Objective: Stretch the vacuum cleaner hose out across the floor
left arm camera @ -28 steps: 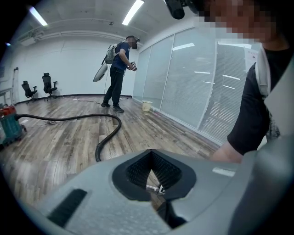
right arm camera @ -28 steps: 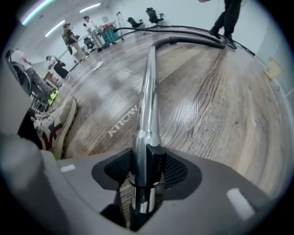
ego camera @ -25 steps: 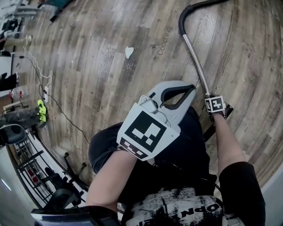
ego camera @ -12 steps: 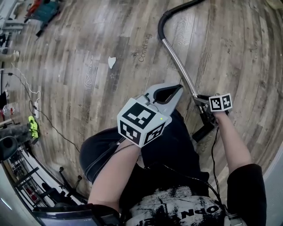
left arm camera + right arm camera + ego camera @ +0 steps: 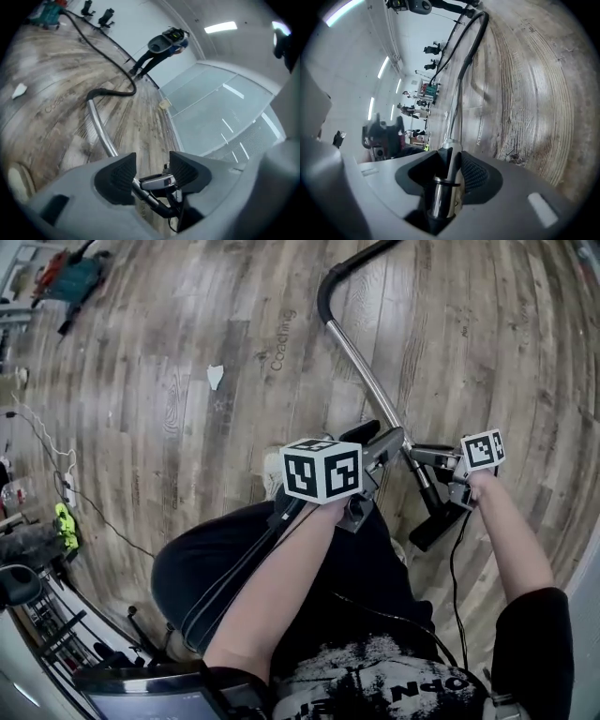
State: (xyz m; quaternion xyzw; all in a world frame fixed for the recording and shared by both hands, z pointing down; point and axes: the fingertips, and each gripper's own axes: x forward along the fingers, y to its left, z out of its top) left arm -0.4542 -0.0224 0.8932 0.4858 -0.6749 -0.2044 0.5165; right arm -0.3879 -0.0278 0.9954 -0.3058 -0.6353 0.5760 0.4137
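Observation:
A black vacuum hose point(image 5: 352, 263) curves into a shiny metal wand point(image 5: 366, 371) that slants down to a black floor nozzle point(image 5: 441, 521). My right gripper point(image 5: 420, 457) holds the wand low down, and its jaws are closing on the tube. In the right gripper view both pads press the wand point(image 5: 454, 108) at the right gripper point(image 5: 450, 168). My left gripper point(image 5: 389, 439) is beside the wand with its jaws opening. In the left gripper view the wand point(image 5: 101, 129) shows through the gap of the left gripper point(image 5: 150, 171), untouched by the pads. The hose point(image 5: 112, 70) trails off toward the far wall.
A white paper scrap point(image 5: 216, 376) lies on the wood floor. Cables point(image 5: 47, 446) and a teal tool point(image 5: 70, 277) sit at the left. Chair bases stand at the lower left. A glass wall point(image 5: 225, 108) runs along the right side.
My left gripper has swung right, up to the wand, and its jaws have come apart. The right gripper has stayed on the wand.

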